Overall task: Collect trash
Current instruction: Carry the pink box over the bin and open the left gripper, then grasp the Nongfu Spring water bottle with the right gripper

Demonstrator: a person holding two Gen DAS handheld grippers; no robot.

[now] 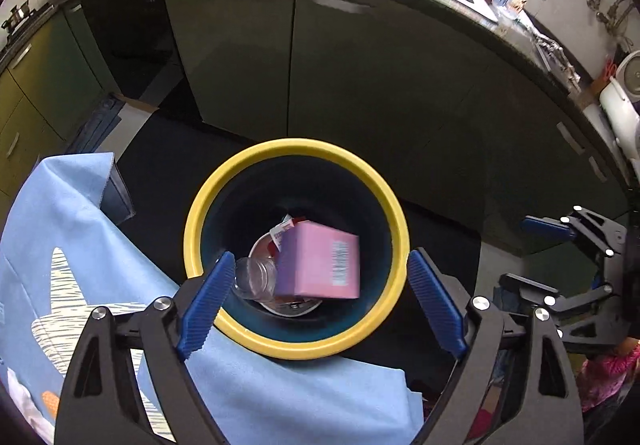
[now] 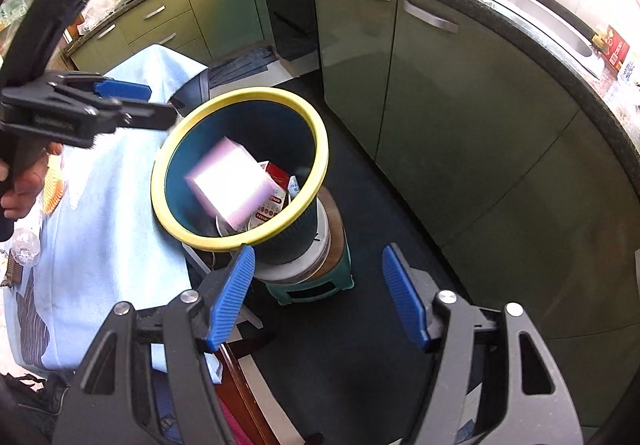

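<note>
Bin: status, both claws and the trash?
Left claw open, empty, over bin. Right claw open, empty. Pink box inside bin. Nothing blocking.

table: covered with a light blue cloth [image 2: 108, 213], patterned in spots
on the cloth: clear plastic bottle [image 2: 25, 247] at the left edge
floor: dark, looks like a mat [image 2: 360, 325]
on the floor: green stool [image 2: 316, 287], a white tub on it, the yellow-rimmed bin [image 2: 176, 229] on top
</note>
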